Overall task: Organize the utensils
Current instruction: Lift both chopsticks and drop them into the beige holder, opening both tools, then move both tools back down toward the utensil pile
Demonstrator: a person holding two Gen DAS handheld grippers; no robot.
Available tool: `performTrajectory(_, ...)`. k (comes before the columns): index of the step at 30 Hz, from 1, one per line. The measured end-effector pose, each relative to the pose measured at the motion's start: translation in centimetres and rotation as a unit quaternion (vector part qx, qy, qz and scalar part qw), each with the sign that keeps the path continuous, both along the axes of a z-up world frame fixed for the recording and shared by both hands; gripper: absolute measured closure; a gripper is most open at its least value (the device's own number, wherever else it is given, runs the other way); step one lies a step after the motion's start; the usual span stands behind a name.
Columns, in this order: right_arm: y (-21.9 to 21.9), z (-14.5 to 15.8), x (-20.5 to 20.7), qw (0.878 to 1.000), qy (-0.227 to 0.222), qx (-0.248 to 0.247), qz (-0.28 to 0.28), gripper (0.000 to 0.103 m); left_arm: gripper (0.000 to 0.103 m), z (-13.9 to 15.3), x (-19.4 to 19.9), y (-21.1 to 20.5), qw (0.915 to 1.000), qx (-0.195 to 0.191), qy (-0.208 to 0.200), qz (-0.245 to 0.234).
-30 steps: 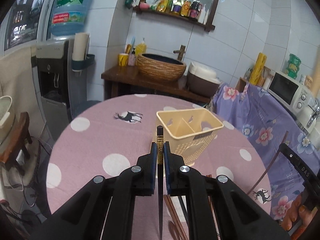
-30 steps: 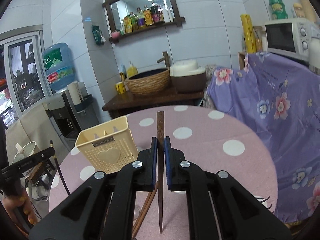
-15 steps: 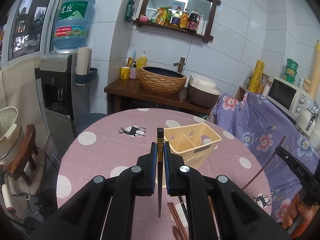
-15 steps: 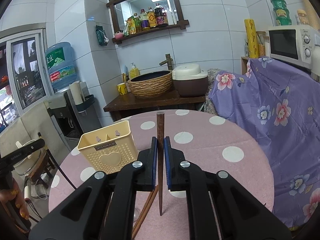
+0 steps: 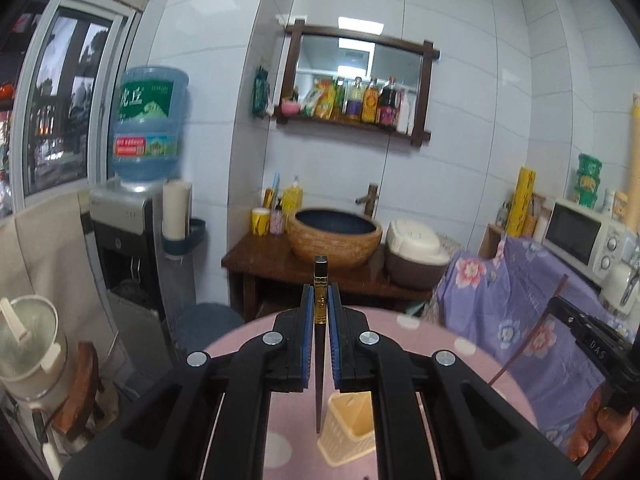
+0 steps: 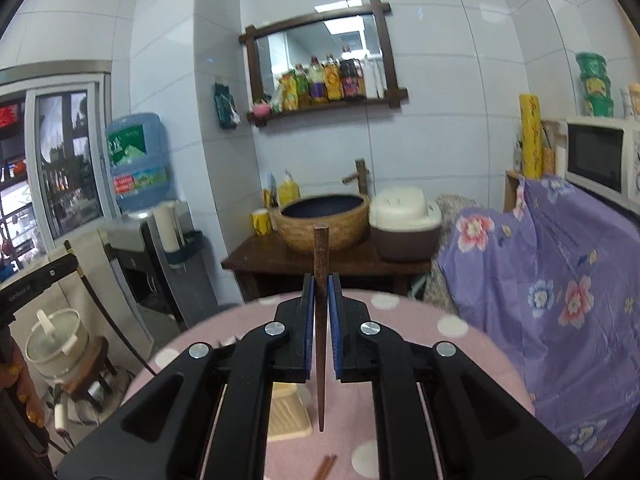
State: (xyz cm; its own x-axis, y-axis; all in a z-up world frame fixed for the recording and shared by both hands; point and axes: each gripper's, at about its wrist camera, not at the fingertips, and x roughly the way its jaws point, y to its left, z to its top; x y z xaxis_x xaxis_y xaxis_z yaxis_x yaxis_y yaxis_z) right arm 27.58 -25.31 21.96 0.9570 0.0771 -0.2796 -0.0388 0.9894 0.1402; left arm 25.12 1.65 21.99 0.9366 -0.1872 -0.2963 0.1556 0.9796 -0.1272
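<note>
In the left wrist view, the left gripper [image 5: 320, 300] has its fingers [image 5: 307, 320] pinching a dark chopstick with a gold band [image 5: 319, 344] near its thick end; the stick stands nearly upright, its thin tip hanging free above the cream utensil basket [image 5: 352, 432], which stands on the pink polka-dot bench [image 5: 248, 440] below. At the right edge of that view the other gripper, held in a hand [image 5: 600, 432], carries its own thin stick slanting upward.

In the right wrist view, the right gripper [image 6: 320, 292] has its fingers [image 6: 334, 320] pressed onto a plain brown chopstick [image 6: 321, 340], also nearly upright, tip clear of the bench. The cream basket shows partly behind the fingers, and more brown chopsticks [image 6: 326, 467] lie on the cloth near the bottom edge.

Beyond the bench stand a wooden washstand [image 6: 320, 260] with a woven-sided basin [image 6: 322, 220], a rice cooker [image 6: 404, 222], and a water dispenser [image 5: 132, 224] to the left.
</note>
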Motion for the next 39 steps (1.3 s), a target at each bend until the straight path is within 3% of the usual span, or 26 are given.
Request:
performTrajectory(3, 1.1, 2.6, 0.9, 1.000, -0.021, 0.009, 0.009, 0.095, 0.095, 2.1, 0.3, -1.2, 0.9998, -0.003, -0.017, -0.007)
performTrajectory(6, 2.4, 2.8, 1.9, 0.999, -0.025, 0.012, 0.020, 0.095, 0.095, 2.1, 1.0, -2.9, 0.9996, 0.003, -0.018, -0.020)
performTrajectory(11, 4.5, -1.6, 4.1, 1.000, 0.008, 0.011, 0.026, 0.095, 0.095, -2.7, 2.7, -5.0, 0.9994, 0.009, 0.018, -0.028)
performTrajectory(21, 5.0, -9.9, 6.7, 0.996, 0.084, 0.022, 0.036, 0.095, 0.095, -11.8, 5.4, -5.1, 0.9935, -0.004, 0.109, -0.033)
performTrajectory(34, 4.3, -10.5, 6.7, 0.996, 0.081, 0.027, 0.034, 0.094, 0.095, -13.0, 5.6, -5.6, 0.9916, 0.001, 0.119, -0.050)
performTrajectory(35, 4.2, -10.6, 6.7, 0.995, 0.083, 0.032, 0.036, 0.093, 0.090, -12.9, 5.5, -5.6, 0.9917, 0.002, 0.118, -0.050)
performTrajectory(36, 4.0, -10.6, 6.6, 0.995, 0.083, 0.035, 0.036, 0.086, 0.078, -12.8, 5.2, -5.4, 0.9920, 0.001, 0.115, -0.051)
performTrajectory(37, 3.9, -10.6, 6.5, 0.995, 0.081, 0.037, 0.036, 0.074, 0.068, -12.7, 4.9, -5.3, 0.9924, -0.001, 0.112, -0.051)
performTrajectory(38, 3.8, -10.5, 6.2, 0.996, 0.077, 0.039, 0.035, 0.066, 0.050, -12.6, 4.5, -5.1, 0.9930, -0.006, 0.106, -0.050)
performTrajectory(39, 3.6, -10.5, 5.7, 0.996, 0.069, 0.040, 0.033, 0.055, 0.044, -12.5, 4.0, -4.9, 0.9937, -0.010, 0.100, -0.050)
